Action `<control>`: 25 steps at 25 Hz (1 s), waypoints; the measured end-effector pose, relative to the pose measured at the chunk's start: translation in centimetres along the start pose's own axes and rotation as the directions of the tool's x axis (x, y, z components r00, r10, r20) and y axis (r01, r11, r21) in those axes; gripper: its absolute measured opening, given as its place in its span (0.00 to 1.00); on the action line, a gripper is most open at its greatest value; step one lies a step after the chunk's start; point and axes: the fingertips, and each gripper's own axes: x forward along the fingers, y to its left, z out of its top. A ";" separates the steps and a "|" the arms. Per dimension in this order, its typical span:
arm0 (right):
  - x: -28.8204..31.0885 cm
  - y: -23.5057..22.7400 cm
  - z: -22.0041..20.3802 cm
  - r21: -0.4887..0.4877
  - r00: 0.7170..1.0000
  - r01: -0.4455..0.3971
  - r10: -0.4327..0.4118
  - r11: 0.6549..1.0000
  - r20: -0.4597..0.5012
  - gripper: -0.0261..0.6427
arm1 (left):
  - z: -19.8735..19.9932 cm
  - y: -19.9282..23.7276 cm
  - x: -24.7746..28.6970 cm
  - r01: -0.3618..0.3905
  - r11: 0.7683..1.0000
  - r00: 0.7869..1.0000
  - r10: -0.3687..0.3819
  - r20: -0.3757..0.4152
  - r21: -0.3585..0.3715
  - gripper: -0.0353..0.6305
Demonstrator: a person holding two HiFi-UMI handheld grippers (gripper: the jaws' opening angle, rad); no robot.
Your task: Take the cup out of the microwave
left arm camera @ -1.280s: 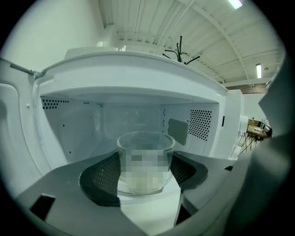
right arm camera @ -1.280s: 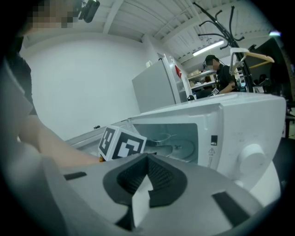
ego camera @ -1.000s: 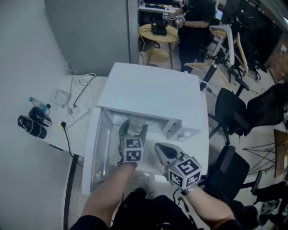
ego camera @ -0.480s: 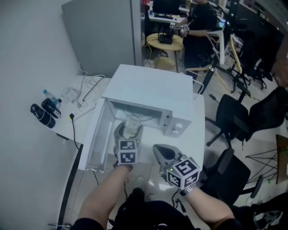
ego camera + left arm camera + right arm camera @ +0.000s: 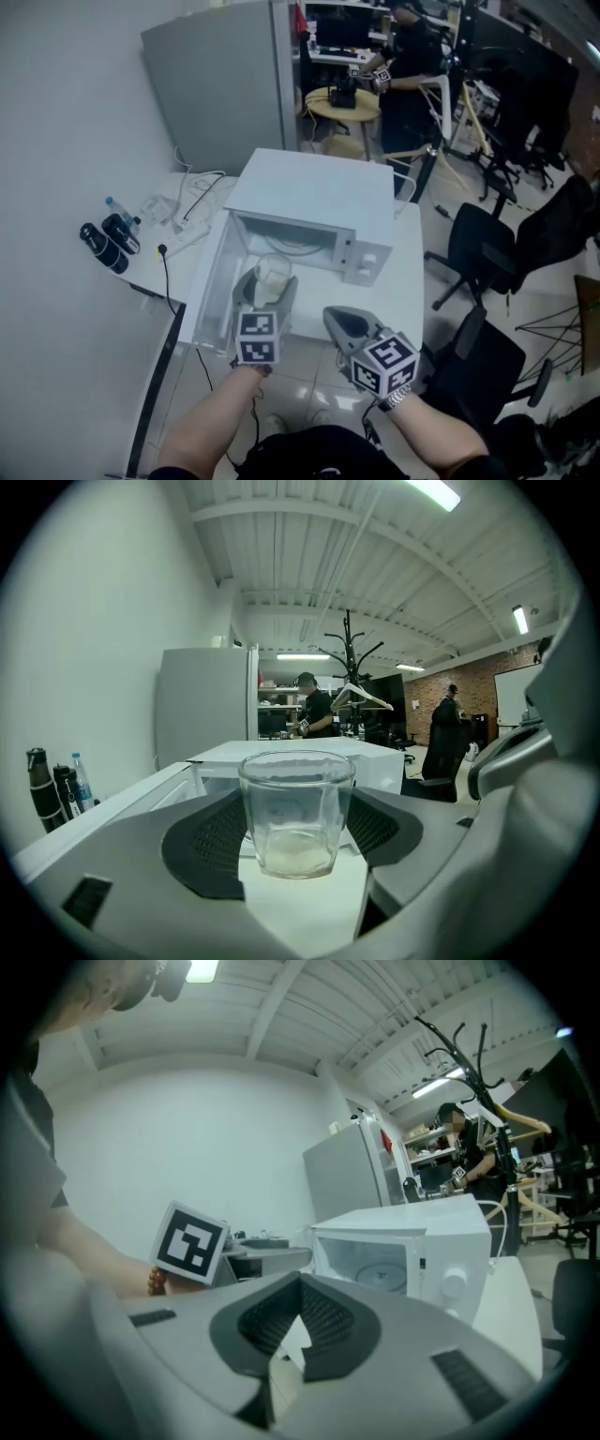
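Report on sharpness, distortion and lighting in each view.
Head view: soft and dim, the white box-shaped microwave only fairly crisp. Left gripper view: fisheye with black corners, the clear glass cup sharp, the ceiling strip light blown out. Right gripper view: same fisheye, its near grey jaws slightly blurred.

One cup (image 5: pixel 272 272), one microwave (image 5: pixel 314 197), two grippers, the left gripper (image 5: pixel 266 284) and right gripper (image 5: pixel 343 323), and three bottles (image 5: pixel 114 239) left of them.

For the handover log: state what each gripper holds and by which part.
The left gripper holds the glass cup upright by its side walls, one jaw on each side. The right gripper is shut on nothing.
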 end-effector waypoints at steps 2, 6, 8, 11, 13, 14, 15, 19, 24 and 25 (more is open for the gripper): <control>-0.3 0.7 0.0 0.004 1.000 0.019 -0.019 1.000 0.006 0.05 | 0.1 -0.1 -1.3 0.021 1.000 1.000 -0.021 0.006 0.002 0.55; -0.8 2.6 0.1 0.004 0.998 0.058 -0.058 0.998 0.019 0.05 | 0.2 -0.2 -3.9 0.066 0.998 0.998 -0.066 0.009 0.011 0.55; -1.0 3.6 0.1 0.000 0.997 0.079 -0.079 0.997 0.024 0.05 | 0.2 -0.2 -5.2 0.089 0.996 0.996 -0.089 0.013 0.017 0.55; -1.3 5.0 0.1 -0.003 0.993 0.113 -0.113 0.994 0.034 0.05 | 0.1 -0.1 -7.0 0.127 0.992 0.992 -0.127 0.021 0.023 0.55; -1.5 5.8 0.2 -0.004 0.990 0.132 -0.132 0.991 0.045 0.05 | 0.2 0.0 -8.0 0.146 0.989 0.989 -0.147 0.026 0.028 0.55; -1.6 6.2 0.3 -0.005 0.989 0.139 -0.138 0.990 0.049 0.05 | 0.2 0.1 -8.5 0.152 0.988 0.988 -0.153 0.028 0.031 0.55; -1.8 6.5 0.3 -0.007 0.988 0.143 -0.142 0.990 0.052 0.05 | 0.2 0.1 -8.9 0.155 0.987 0.987 -0.156 0.030 0.034 0.55; -2.4 6.9 0.3 -0.018 0.988 0.143 -0.141 0.990 0.054 0.05 | 0.2 -0.1 -10.4 0.156 0.987 0.987 -0.157 0.040 0.031 0.55; -3.4 7.1 0.5 -0.048 0.992 0.117 -0.114 0.992 0.055 0.05 | 0.1 -1.0 -11.8 0.139 0.990 0.989 -0.141 0.054 0.028 0.55; -3.6 7.0 0.5 -0.052 0.992 0.113 -0.110 0.992 0.057 0.05 | 0.2 -1.2 -11.9 0.135 0.990 0.989 -0.136 0.057 0.028 0.55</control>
